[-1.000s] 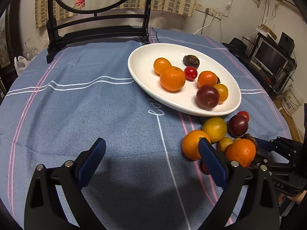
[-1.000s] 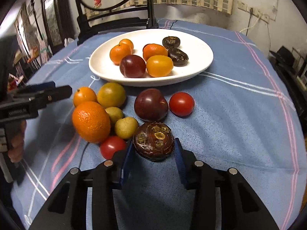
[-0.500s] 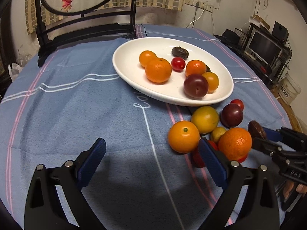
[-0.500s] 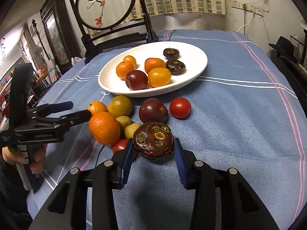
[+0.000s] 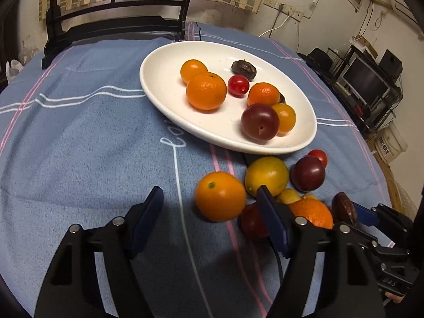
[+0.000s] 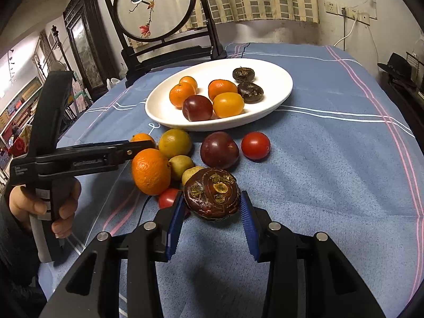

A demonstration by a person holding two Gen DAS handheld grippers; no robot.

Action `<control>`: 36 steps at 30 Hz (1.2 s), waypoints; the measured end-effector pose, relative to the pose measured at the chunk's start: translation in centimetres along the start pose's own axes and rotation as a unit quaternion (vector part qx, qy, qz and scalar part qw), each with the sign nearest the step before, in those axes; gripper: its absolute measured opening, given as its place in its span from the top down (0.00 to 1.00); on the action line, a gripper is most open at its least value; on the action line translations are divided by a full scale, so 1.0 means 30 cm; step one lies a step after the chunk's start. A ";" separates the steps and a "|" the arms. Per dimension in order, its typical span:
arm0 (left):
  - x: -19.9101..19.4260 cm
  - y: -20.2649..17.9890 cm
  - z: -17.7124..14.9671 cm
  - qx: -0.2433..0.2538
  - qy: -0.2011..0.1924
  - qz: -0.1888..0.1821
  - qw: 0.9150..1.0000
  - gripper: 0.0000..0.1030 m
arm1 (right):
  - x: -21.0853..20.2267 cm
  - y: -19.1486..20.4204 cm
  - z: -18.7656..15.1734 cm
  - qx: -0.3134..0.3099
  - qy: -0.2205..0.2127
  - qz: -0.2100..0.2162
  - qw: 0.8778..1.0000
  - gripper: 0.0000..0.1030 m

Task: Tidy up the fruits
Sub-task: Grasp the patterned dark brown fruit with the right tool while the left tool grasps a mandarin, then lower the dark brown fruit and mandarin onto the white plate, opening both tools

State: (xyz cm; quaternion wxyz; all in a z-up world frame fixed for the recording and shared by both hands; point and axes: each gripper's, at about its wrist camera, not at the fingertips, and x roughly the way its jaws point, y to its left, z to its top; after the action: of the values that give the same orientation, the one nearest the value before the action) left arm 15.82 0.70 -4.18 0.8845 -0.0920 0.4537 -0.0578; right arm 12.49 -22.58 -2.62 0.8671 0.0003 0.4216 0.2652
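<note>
A white oval plate holds several oranges, plums, a tomato and dark brown fruits. My right gripper is shut on a dark brown fruit and holds it above the cloth; it also shows in the left wrist view. My left gripper is open and empty, with a small orange between its fingers. Loose fruit lies beside it: a yellow fruit, a plum, a large orange and a tomato.
The round table has a blue striped cloth. A dark wooden stand with a round painted screen stands behind the plate. Shelves with a monitor are off the table's right side.
My right gripper has lifted the dark brown fruit off the cloth. My left gripper has moved in toward the small orange, which now lies between its fingers.
</note>
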 end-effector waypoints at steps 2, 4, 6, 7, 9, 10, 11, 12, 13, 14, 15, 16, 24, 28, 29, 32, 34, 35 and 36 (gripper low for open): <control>0.009 -0.008 0.010 -0.002 0.005 -0.009 1.000 0.37 | -0.001 -0.001 0.001 0.001 -0.001 0.000 1.000 0.59; 0.007 -0.018 0.010 0.002 0.004 -0.020 1.000 0.52 | -0.002 -0.006 0.000 0.003 -0.002 -0.001 1.000 0.59; 0.005 -0.037 0.006 0.031 -0.007 -0.016 0.999 0.61 | -0.003 -0.008 0.000 0.005 -0.003 -0.001 1.000 0.59; 0.005 -0.038 0.006 0.037 -0.005 -0.008 0.999 0.63 | -0.004 -0.009 -0.001 0.006 -0.004 -0.002 1.000 0.59; -0.005 -0.017 0.012 0.017 0.009 -0.011 1.000 0.64 | -0.005 -0.013 -0.001 0.008 -0.005 -0.001 1.000 0.59; -0.011 -0.005 0.010 0.005 0.013 -0.015 1.000 0.64 | -0.005 -0.017 0.000 0.010 -0.006 -0.002 1.000 0.59; -0.023 0.006 0.011 -0.003 0.013 -0.018 1.000 0.64 | -0.006 -0.020 0.000 0.011 -0.007 -0.004 1.000 0.59; -0.032 0.014 0.008 -0.002 0.011 -0.018 1.000 0.64 | -0.007 -0.022 0.001 0.011 -0.009 -0.005 1.000 0.59; -0.043 0.018 0.005 0.000 0.007 -0.015 1.000 0.64 | -0.010 -0.022 0.002 0.012 -0.012 -0.006 1.000 0.59; -0.060 0.024 0.005 0.001 0.001 -0.014 1.000 0.64 | -0.016 -0.022 0.004 0.011 -0.017 -0.008 1.000 0.59; -0.073 0.030 0.007 -0.002 -0.002 -0.016 1.000 0.64 | -0.021 -0.021 0.006 0.011 -0.022 -0.010 1.000 0.59; -0.087 0.036 0.010 -0.004 -0.006 -0.019 1.000 0.64 | -0.033 -0.017 0.011 0.010 -0.029 -0.012 0.999 0.59; -0.193 0.031 0.087 0.014 -0.047 -0.018 0.999 0.64 | -0.082 0.028 0.102 -0.016 -0.055 -0.033 0.998 0.60; -0.186 0.008 0.176 0.022 -0.055 -0.020 0.998 0.64 | -0.071 0.065 0.216 -0.050 -0.065 -0.053 0.995 0.60; -0.176 0.003 0.206 0.021 -0.059 -0.022 0.998 0.64 | -0.061 0.074 0.243 -0.057 -0.067 -0.054 0.995 0.60; -0.136 -0.002 0.280 0.017 -0.067 -0.007 0.998 0.64 | -0.020 0.101 0.316 -0.083 -0.084 -0.058 0.991 0.59; -0.106 0.006 0.314 0.006 -0.064 -0.007 0.998 0.64 | 0.043 0.103 0.371 -0.090 -0.085 -0.059 0.990 0.59; -0.087 0.010 0.331 0.001 -0.060 -0.007 0.998 0.64 | 0.075 0.098 0.391 -0.086 -0.077 -0.063 0.991 0.59; -0.067 0.012 0.349 -0.003 -0.060 -0.005 0.998 0.64 | 0.107 0.091 0.410 -0.083 -0.070 -0.064 0.992 0.59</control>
State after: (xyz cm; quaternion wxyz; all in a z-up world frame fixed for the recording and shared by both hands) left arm 23.17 2.57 3.34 0.9093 -0.1006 0.4000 -0.0550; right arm 21.85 -16.02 3.57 0.9066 -0.0802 0.3360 0.2422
